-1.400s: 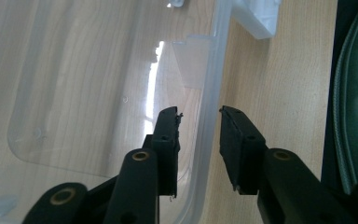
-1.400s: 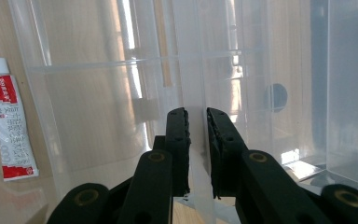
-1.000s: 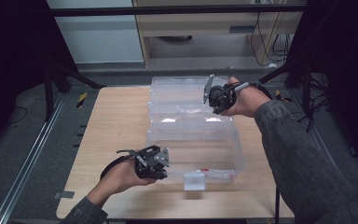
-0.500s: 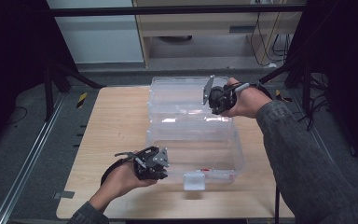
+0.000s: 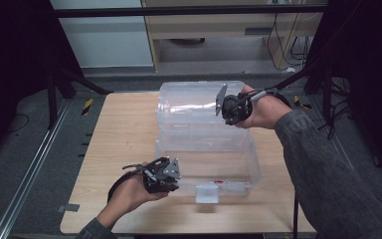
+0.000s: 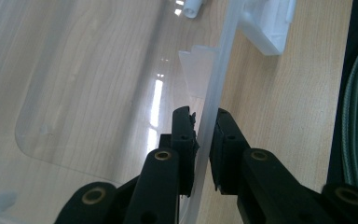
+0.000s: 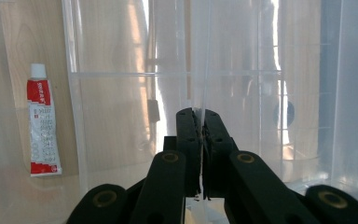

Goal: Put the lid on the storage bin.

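A clear plastic storage box (image 5: 206,159) stands on the wooden table (image 5: 124,129), its clear lid (image 5: 189,102) raised at the far side. My left gripper (image 5: 171,177) is at the box's near left corner. In the left gripper view it (image 6: 204,123) is shut on the thin translucent wall (image 6: 214,79). My right gripper (image 5: 222,102) reaches in from the right at the lid's upper edge. In the right gripper view it (image 7: 199,116) is shut on a thin clear edge of the lid (image 7: 205,56). A red and white tube (image 7: 42,128) lies inside the box.
A white latch (image 5: 206,193) hangs on the box's front wall, also seen as the latch (image 6: 268,25) beside the wall. Bare table lies left of the box. A wooden cabinet (image 5: 219,30) and dark frame legs stand behind the table.
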